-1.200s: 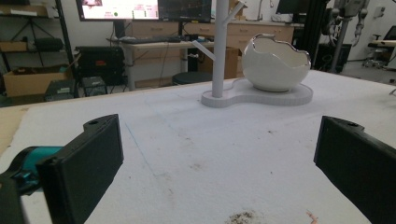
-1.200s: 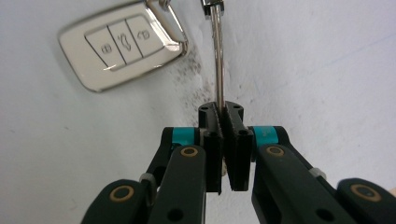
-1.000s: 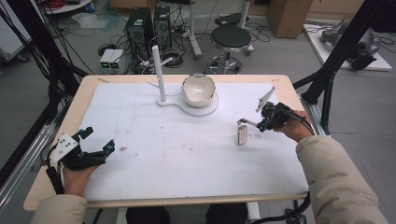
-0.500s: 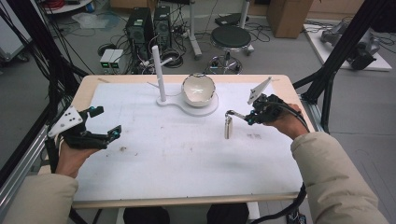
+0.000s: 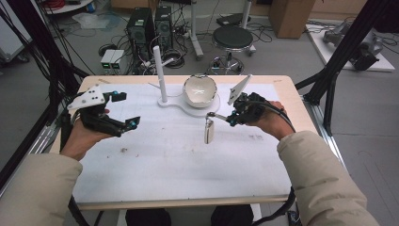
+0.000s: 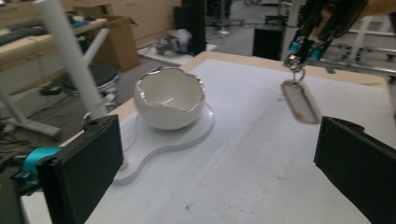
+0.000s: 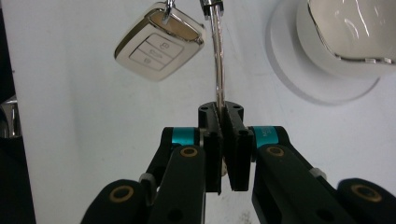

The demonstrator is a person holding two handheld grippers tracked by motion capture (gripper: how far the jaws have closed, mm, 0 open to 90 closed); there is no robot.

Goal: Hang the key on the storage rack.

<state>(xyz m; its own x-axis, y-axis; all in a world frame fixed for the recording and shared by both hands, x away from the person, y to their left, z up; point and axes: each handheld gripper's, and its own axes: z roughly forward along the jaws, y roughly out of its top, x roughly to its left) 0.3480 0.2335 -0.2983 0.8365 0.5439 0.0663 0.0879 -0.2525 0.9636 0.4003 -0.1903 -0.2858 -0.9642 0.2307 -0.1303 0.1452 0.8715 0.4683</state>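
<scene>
A silver car key fob (image 5: pixel 209 132) hangs from a metal ring (image 7: pixel 217 60) above the white mat, just right of centre. My right gripper (image 5: pixel 225 119) is shut on that ring, and the fob (image 7: pixel 159 42) dangles past its tips. At the back stand a white egg-shaped bowl (image 5: pixel 199 90) and a white post (image 5: pixel 160 73) with a side peg, both on one white base (image 5: pixel 175 104). My left gripper (image 5: pixel 126 110) is held above the mat's left side, open with nothing between its jaws. It faces the bowl (image 6: pixel 169 100) and the fob (image 6: pixel 301 100).
The white mat (image 5: pixel 179 165) covers the wooden table (image 5: pixel 282 81). Black frame poles (image 5: pixel 336 70) slant at both sides of the table. Computer towers (image 5: pixel 150 23) and a stool (image 5: pixel 233 37) stand on the floor behind it.
The right gripper has carried the hanging fob left, toward the bowl. The left gripper has risen off the table's left edge and moved forward and inward.
</scene>
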